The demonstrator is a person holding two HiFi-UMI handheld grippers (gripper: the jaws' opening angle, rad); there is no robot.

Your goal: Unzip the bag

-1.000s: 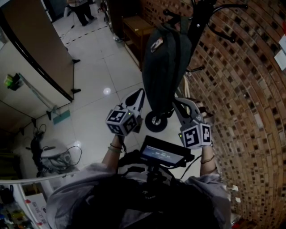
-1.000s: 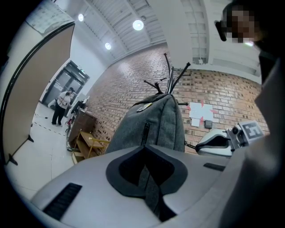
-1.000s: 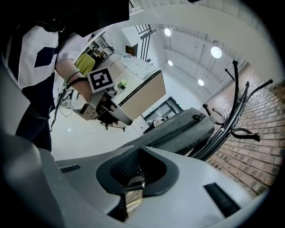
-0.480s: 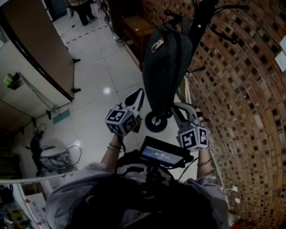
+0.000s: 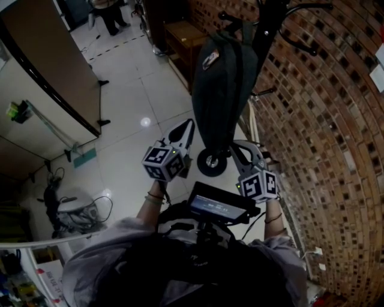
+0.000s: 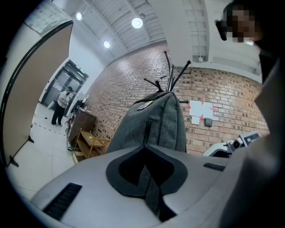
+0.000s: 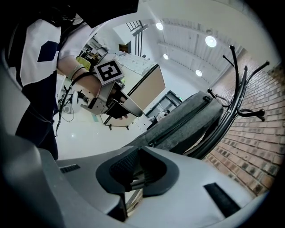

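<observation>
A dark grey backpack (image 5: 222, 84) hangs from a black coat rack (image 5: 267, 24) against the brick wall. My left gripper (image 5: 185, 127) is at the bag's lower left side. In the left gripper view its jaws are shut on a strip of the bag's grey fabric (image 6: 149, 187), and the bag (image 6: 156, 120) rises ahead of them. My right gripper (image 5: 235, 147) is at the bag's lower right corner. Its jaws are nearly closed on a small flat tab, apparently the zipper pull (image 7: 136, 180), where the bag's edge (image 7: 187, 120) runs down to them.
The rack's wheeled foot (image 5: 210, 163) stands on the white tile floor just below the bag. The brick wall (image 5: 324, 120) is close on the right. A wooden shelf (image 5: 183, 39) stands behind the rack, a brown partition (image 5: 48, 66) at the left, and a person (image 5: 111, 12) far back.
My right gripper has drawn slightly down and toward me at the bag's bottom corner. The left gripper and the bag have hardly moved.
</observation>
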